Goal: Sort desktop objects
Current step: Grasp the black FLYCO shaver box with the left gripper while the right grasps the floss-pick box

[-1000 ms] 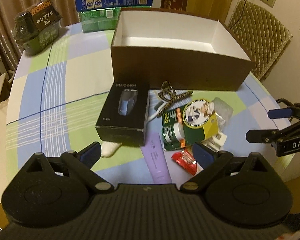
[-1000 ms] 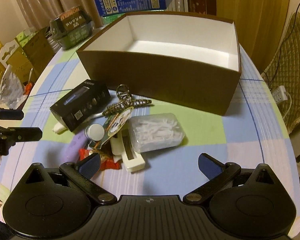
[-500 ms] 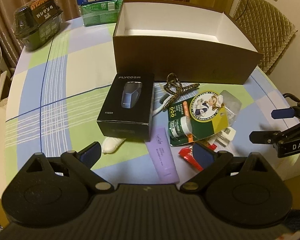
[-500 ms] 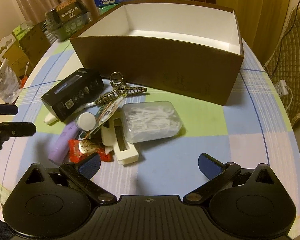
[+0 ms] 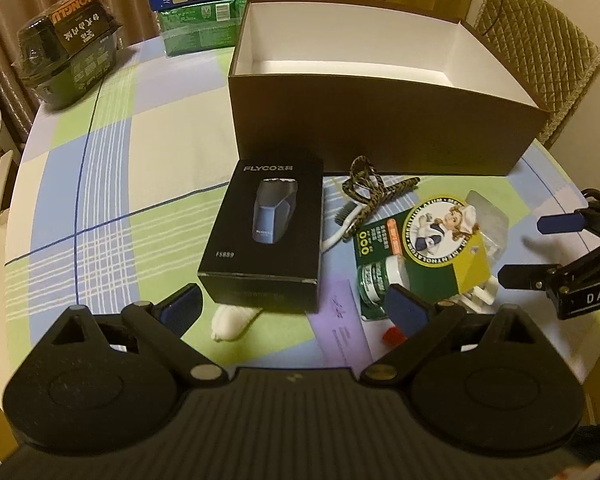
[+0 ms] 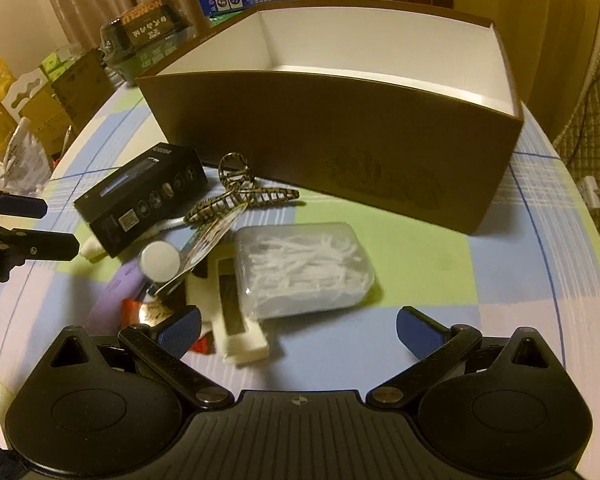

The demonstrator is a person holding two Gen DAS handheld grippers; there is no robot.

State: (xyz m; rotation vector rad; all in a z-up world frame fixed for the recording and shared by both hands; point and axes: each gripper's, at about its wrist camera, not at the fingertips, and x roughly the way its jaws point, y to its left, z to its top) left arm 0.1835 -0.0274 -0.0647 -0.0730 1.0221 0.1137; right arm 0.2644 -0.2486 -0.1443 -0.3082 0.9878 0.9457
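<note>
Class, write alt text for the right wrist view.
An open, empty-handed right hand-held gripper hovers over a checked tablecloth, facing a clear tub of white picks among small clutter. Behind stands an open brown box; the left hand-held gripper shows at the left edge.

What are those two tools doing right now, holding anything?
Left tool: open, holding nothing, above the black shaver box.
Right tool: open, holding nothing, near the clear plastic box.

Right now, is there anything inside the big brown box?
No, the brown box shows only its bare white inside; the items all lie on the table outside it.
</note>
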